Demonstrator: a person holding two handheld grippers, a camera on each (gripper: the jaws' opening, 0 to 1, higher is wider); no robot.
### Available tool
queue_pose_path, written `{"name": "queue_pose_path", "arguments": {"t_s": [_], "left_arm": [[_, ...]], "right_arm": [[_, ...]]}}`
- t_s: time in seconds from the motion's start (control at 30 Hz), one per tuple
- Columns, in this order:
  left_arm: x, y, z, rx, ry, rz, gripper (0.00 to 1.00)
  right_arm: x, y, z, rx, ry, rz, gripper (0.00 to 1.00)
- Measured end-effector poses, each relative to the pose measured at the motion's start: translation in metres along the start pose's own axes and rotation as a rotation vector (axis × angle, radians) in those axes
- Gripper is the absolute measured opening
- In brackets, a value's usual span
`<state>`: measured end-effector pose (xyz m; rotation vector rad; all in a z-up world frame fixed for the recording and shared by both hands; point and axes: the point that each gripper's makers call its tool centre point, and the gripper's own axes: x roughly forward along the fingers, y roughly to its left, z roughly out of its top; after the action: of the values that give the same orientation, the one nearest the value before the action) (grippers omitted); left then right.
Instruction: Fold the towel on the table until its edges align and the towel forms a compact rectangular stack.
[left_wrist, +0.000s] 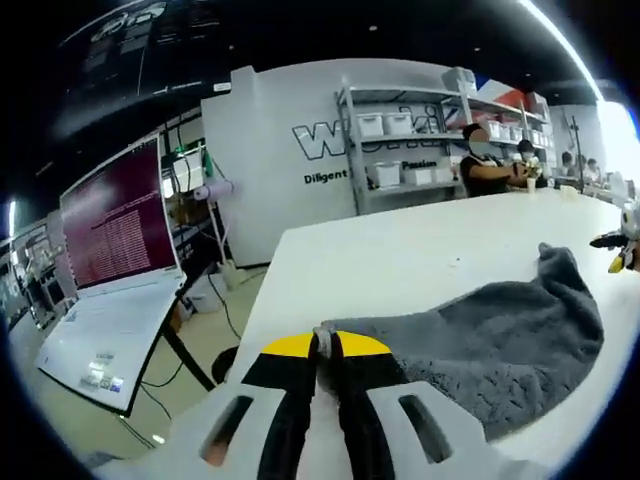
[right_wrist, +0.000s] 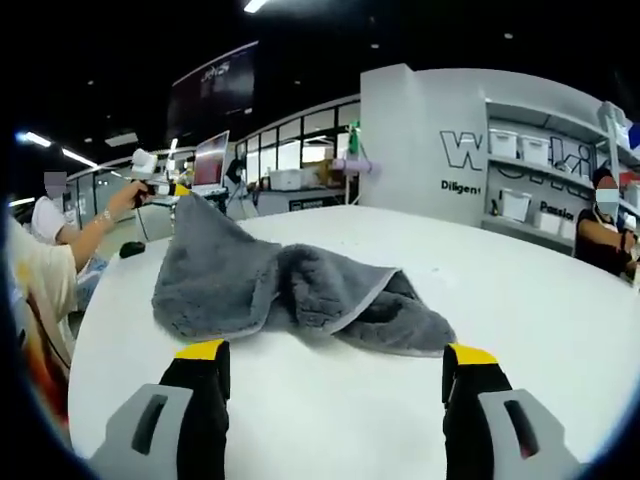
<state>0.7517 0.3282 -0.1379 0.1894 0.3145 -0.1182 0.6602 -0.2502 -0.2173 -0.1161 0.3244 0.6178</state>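
Right gripper view has the right gripper (right_wrist: 335, 385) wide open and empty above the white table (right_wrist: 520, 330), grey towel (right_wrist: 290, 290) rumpled, one corner pinched up by the left gripper (left_wrist: 325, 345), so folding's barely begun.

The left gripper (left_wrist: 325, 365) has two black jaws with yellow tips, and each jaw sits in a pale grey plastic body with one long slot. The right gripper (right_wrist: 335, 375) is the same kind: black jaws, yellow tips, grey bodies with a slot each. At the left edge of the right gripper view, the person wears a light cream short sleeve (right_wrist: 40, 285) and a watch (right_wrist: 104, 216) on the wrist.
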Motion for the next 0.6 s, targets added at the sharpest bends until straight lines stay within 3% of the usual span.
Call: {"name": "queue_pose_path", "arguments": {"t_s": [0.3,0.53,0.6], "left_arm": [[0.004,-0.008,-0.045,0.027,0.089,-0.006,0.06],[0.007,-0.018,-0.069,0.065,0.12,-0.014,0.06],[0.007,-0.016,-0.077,0.113,0.137,0.02,0.07]], "right_arm": [[0.0,0.002,-0.003,0.0,0.006,0.001,0.89],[0.002,0.004,-0.005,-0.004,0.014,0.003,0.89],[0.002,0.005,-0.006,-0.004,0.018,0.004,0.89]]}}
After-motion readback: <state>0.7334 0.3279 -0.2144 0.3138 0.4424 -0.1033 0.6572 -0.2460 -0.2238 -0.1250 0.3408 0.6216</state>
